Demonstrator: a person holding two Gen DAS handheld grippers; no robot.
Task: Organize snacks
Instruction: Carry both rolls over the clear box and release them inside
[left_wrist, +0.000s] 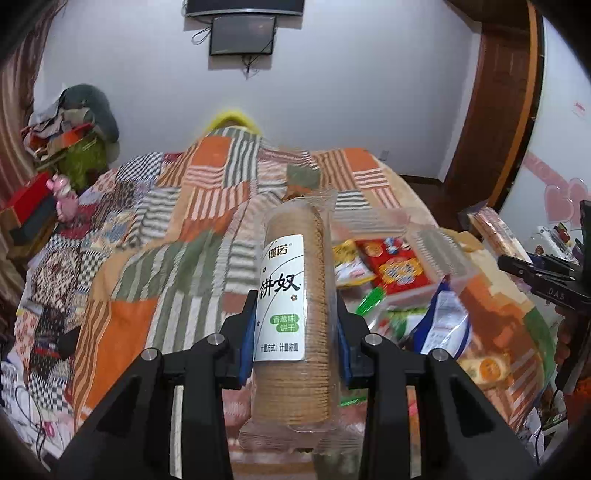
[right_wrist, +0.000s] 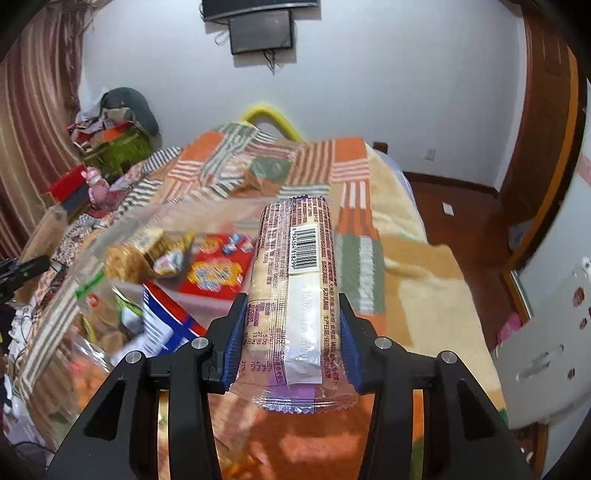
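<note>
My left gripper (left_wrist: 295, 306) is shut on a clear-wrapped biscuit roll (left_wrist: 291, 314) with a white label, held above the patchwork bed. My right gripper (right_wrist: 293, 310) is shut on a second biscuit roll (right_wrist: 295, 288), barcode side up, also held above the bed. A clear plastic box (left_wrist: 436, 254) sits on the bed with several snack packs in it, among them a red pack (left_wrist: 399, 269) and a blue and white bag (left_wrist: 443, 317). The same box (right_wrist: 122, 236) and red pack (right_wrist: 214, 273) show left of my right gripper. The right gripper's tip (left_wrist: 532, 273) shows at the right edge of the left wrist view.
The bed carries an orange and green patchwork blanket (left_wrist: 192, 229). Clutter and boxes (left_wrist: 66, 136) pile up at the far left by the curtain. A wooden door frame (left_wrist: 502, 122) stands on the right. A white appliance (right_wrist: 550, 339) sits right of the bed.
</note>
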